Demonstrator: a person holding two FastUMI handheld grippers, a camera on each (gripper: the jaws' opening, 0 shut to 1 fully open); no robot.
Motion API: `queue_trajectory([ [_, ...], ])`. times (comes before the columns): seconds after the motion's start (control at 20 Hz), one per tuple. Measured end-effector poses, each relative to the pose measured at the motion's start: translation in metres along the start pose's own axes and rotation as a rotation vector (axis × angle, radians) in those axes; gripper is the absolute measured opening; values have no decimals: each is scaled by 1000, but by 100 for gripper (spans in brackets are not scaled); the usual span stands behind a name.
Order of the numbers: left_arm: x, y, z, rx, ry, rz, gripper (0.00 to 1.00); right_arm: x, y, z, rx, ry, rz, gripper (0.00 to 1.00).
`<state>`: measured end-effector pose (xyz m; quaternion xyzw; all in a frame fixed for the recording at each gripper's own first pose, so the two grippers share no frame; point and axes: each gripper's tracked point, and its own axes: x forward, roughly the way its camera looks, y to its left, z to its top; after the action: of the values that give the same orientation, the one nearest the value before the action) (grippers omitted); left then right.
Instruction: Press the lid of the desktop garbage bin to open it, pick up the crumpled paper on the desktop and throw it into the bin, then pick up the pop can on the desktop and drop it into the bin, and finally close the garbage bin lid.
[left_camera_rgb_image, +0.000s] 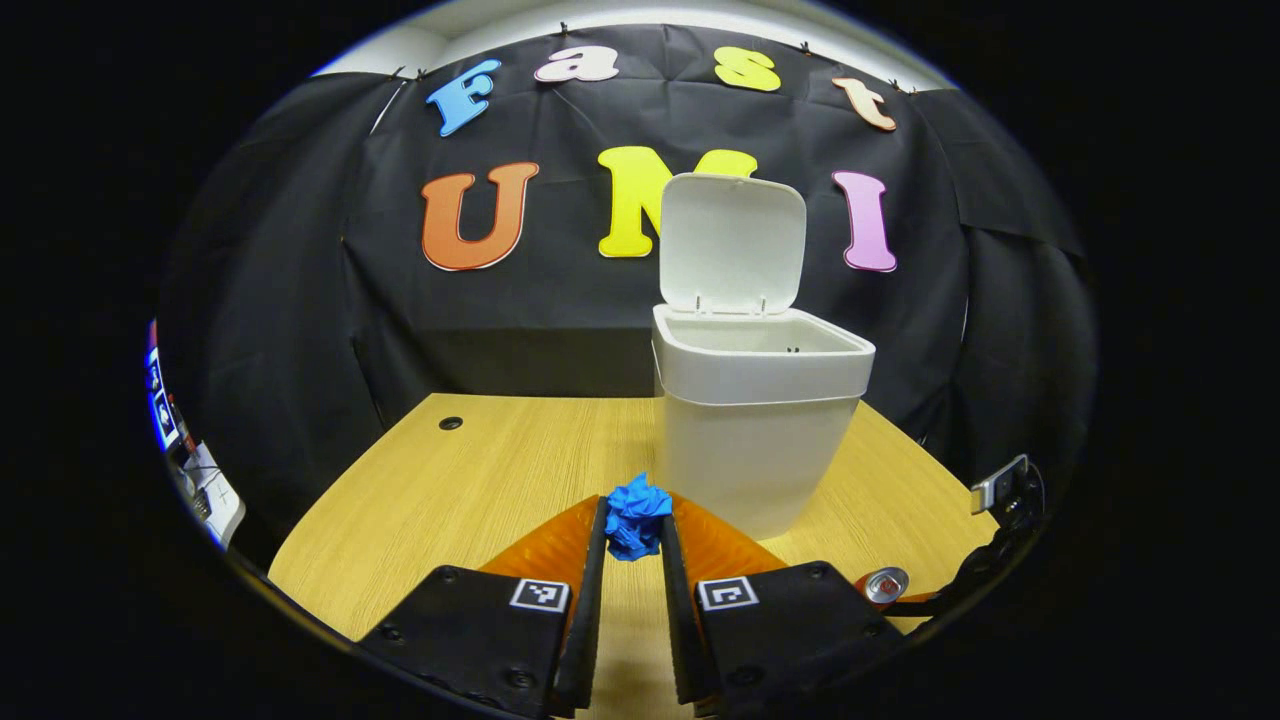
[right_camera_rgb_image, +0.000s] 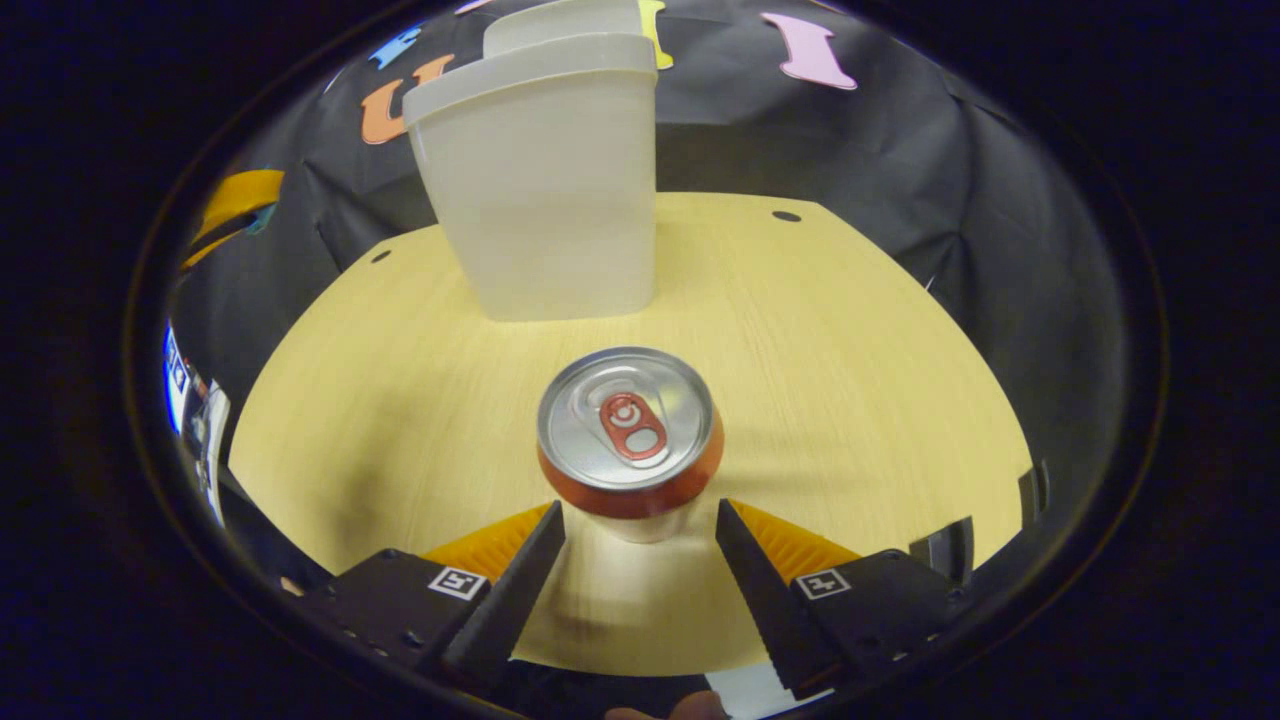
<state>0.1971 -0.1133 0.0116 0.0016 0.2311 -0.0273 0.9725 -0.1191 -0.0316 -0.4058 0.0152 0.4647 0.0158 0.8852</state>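
In left claw (left_camera_rgb_image: 634, 528), crumpled paper (left_camera_rgb_image: 636, 515), bin (left_camera_rgb_image: 752, 420) open

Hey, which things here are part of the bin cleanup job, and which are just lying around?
Part of the job:
- garbage bin, its lid already up
- blue crumpled paper, pinched in the left claw
- pop can, upright, just ahead of the open right claw

Just lying around:
- cluttered gear past the desk's left edge

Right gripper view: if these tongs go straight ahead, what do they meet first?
The upright red aluminium pop can, just beyond the open right tongs. The white plastic garbage bin stands farther back, likely in the same line.
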Motion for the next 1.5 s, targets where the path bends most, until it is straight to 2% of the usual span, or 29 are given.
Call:
queue_trajectory([
  [0.5,-3,-3,11,-12,-12,10,33,13,-2,9,16,-17,6,96],
  [0.6,-4,-4,14,-14,-19,16,33,13,0,11,4,-17,11,94],
  [0.65,-4,-2,17,-15,-24,18,28,12,2,14,-4,-16,9,89],
  [0.7,-4,-2,21,-19,-31,20,33,12,3,14,-11,-15,13,83],
  [0.8,-5,0,32,-32,-55,24,33,6,2,18,-24,-20,20,82],
  [1.15,6,-2,95,-37,-153,25,33,-34,0,78,-114,-107,31,81],
  [1.5,29,-27,172,-20,-241,-42,32,-73,-15,156,-52,-227,16,81],
])
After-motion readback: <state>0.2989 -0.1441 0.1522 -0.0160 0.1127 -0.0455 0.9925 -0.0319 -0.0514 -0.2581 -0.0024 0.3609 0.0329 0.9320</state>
